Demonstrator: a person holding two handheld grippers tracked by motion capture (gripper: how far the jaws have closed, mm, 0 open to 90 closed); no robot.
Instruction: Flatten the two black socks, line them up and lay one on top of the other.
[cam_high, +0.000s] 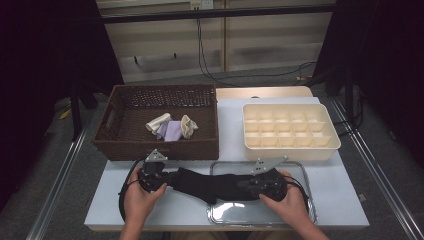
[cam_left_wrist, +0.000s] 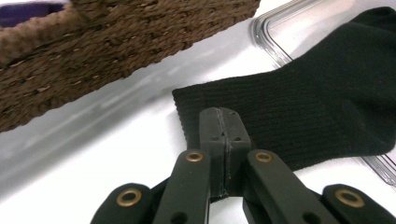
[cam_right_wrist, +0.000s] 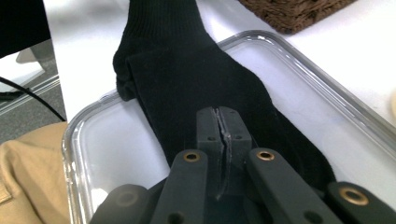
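Both pairs of jaws are pressed together on the black sock (cam_high: 210, 184), one at each end. Left gripper (cam_high: 159, 181): my jaws are clamped on the ribbed cuff edge, seam between the pads closed tight, as the left gripper view shows. Right gripper (cam_high: 252, 186): jaws closed on the foot end of the same sock, fabric pinched between the pads.

Sock position: stretched out between my two grippers along the near edge of the white table (cam_high: 150, 210). Cuff end lies over bare table; foot end lies over the clear plastic tray (cam_high: 305, 172). In the right gripper view, the sock bends at the heel near the tray's rim, and the tray's curved corner is beside it.

Surroundings: brown wicker basket (cam_high: 115, 145) just behind my left gripper, close but not touching the sock. Inside it, a cream rolled sock (cam_high: 157, 122), a lavender sock (cam_high: 172, 130) and another cream piece (cam_high: 189, 126), bunched together. Cream divided organiser box (cam_high: 287, 152) stands behind the tray, to the right of the basket.

Hands: left hand (cam_high: 140, 200) and right hand (cam_high: 287, 200) each wrapped round a gripper body, cables trailing.
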